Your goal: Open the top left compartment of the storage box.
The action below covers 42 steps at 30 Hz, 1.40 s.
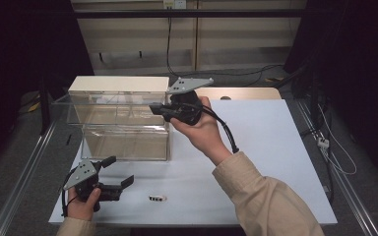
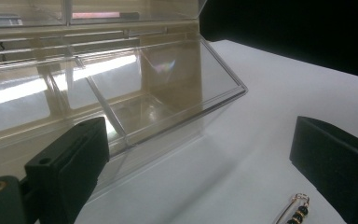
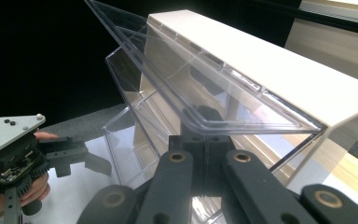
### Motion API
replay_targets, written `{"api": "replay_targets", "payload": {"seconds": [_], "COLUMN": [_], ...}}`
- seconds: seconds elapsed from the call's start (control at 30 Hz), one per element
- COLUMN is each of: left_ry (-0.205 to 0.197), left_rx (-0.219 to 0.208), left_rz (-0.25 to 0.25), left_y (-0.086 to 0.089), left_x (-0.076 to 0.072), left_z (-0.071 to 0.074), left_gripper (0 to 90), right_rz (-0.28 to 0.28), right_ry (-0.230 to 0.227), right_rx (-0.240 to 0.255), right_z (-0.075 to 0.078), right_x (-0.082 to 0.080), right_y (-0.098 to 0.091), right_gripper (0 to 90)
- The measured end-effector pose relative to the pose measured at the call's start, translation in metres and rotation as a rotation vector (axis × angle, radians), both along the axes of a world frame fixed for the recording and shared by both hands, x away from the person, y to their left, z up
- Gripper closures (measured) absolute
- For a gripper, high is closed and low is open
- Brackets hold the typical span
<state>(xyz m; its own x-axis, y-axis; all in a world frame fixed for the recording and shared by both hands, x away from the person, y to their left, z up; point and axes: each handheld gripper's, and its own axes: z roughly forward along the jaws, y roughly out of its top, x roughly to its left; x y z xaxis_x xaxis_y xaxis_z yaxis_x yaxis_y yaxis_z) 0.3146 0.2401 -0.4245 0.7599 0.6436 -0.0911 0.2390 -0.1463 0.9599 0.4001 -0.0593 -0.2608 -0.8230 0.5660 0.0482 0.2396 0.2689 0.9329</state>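
Right tongs (image 1: 158, 109) pinch the clear flap (image 3: 205, 100) of the upper bin on the tilt-bin organizer (image 1: 118, 86), tipping it open; both bins look empty. Left tongs (image 1: 120, 172) hover with jaws spread, the beaded pin (image 1: 157, 198) just beside them, likely next to be picked up and dropped in.

My right gripper (image 1: 158, 109) is black, topped by a grey three-cornered plate (image 1: 189, 84) with dark screws; a black cable (image 1: 225, 129) trails from it; my left gripper (image 1: 120, 172) matches, plate (image 1: 82, 172) included; brass-ringed holes in the black linkage; both sleeves (image 1: 270, 196) beige.
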Motion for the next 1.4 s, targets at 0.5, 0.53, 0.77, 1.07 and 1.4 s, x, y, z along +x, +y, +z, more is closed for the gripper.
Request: {"api": "replay_targets", "payload": {"seconds": [0.5,0.53,0.77,1.07,1.4], "left_ry": [0.009,0.010,0.013,0.023,0.056], "left_rx": [0.002,0.001,0.003,0.019,0.036], "left_rz": [-0.007,-0.009,-0.019,-0.061,-0.143], "left_y": [-0.001,-0.001,-0.002,-0.006,-0.015], "left_x": [0.000,0.000,0.000,0.001,0.001], "left_z": [0.000,0.000,0.000,0.000,-0.001], "left_gripper": [4.5,4.4,4.5,4.4,4.9], "right_rz": [-0.012,-0.011,-0.017,-0.034,-0.038], "right_ry": [-0.001,-0.004,-0.001,0.004,0.005], "right_rx": [-0.005,-0.006,-0.008,-0.011,0.001], "right_z": [0.009,0.010,0.014,0.017,0.020], "right_x": [0.012,0.013,0.018,0.024,0.024], "right_y": [-0.006,-0.006,-0.009,-0.010,-0.011], "right_gripper": [90.0,90.0,90.0,90.0,90.0]}}
